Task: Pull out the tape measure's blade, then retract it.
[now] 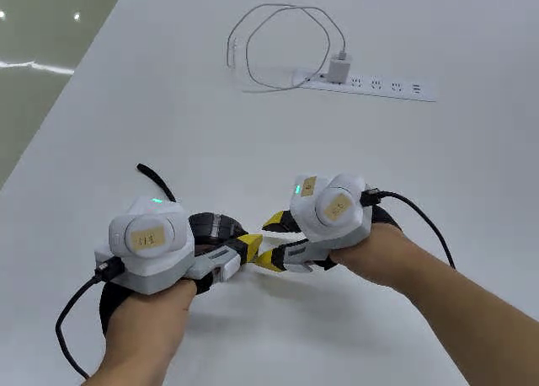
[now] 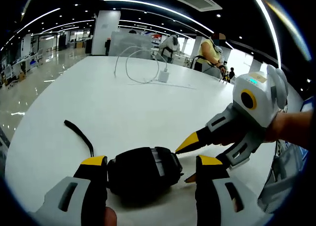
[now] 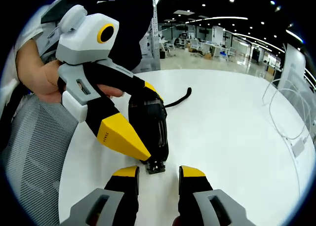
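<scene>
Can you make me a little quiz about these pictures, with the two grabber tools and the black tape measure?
1. True or false: the tape measure has its blade pulled far out across the table.
2. What is plugged into the power strip? A) a lamp B) a white charger with a cable C) nothing
3. Which gripper has its jaws around the tape measure?
Key: 1 false; 2 B; 3 the left gripper.

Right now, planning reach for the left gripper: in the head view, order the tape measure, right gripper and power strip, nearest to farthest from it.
1. tape measure, between the left gripper jaws.
2. right gripper, close beside, tips facing it.
3. power strip, far across the table, to the right.
</scene>
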{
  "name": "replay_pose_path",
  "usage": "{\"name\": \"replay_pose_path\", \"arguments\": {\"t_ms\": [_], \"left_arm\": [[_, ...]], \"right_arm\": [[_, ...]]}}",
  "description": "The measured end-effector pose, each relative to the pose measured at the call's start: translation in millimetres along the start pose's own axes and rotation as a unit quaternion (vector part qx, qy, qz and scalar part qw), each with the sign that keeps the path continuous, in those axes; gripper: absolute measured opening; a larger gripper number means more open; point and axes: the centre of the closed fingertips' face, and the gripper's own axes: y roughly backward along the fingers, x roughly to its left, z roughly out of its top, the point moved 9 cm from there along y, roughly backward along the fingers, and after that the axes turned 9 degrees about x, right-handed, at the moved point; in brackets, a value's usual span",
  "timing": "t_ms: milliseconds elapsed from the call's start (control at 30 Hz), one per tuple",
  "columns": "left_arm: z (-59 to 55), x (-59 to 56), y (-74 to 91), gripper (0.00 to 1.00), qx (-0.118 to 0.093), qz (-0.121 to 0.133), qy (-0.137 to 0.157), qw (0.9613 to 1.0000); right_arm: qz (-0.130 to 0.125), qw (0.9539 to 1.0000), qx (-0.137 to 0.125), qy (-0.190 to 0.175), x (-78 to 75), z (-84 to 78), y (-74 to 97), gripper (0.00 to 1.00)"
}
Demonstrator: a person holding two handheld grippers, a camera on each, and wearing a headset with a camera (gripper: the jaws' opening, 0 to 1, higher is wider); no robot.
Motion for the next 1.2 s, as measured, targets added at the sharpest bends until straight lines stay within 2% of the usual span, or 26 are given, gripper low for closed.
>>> {"name": "replay_pose_path", "arguments": {"t_ms": [533,767,1200], "left_arm": [[1.6,0.1,2.4,0.73,-0.006,-0.008,-0.014,0.9999],[2.1,2.0,8.5,0.78,-0.014,-0.023,-0.027,0.9993],[-2.4,9.1,27.3,0.90,-0.020,-0.037,-0.078,0.9961]], "right_arm": [[-0.010,0.9998,-0.009,-0.016,0.8,-1.0,4.0,0.35],[-0.030,0.9986,-0.023,-0.036,3.9,-11.6,20.1,0.41],[-0.072,0.9928,-0.062,-0.072,19.9,-28.7,54.7,0.59]]}}
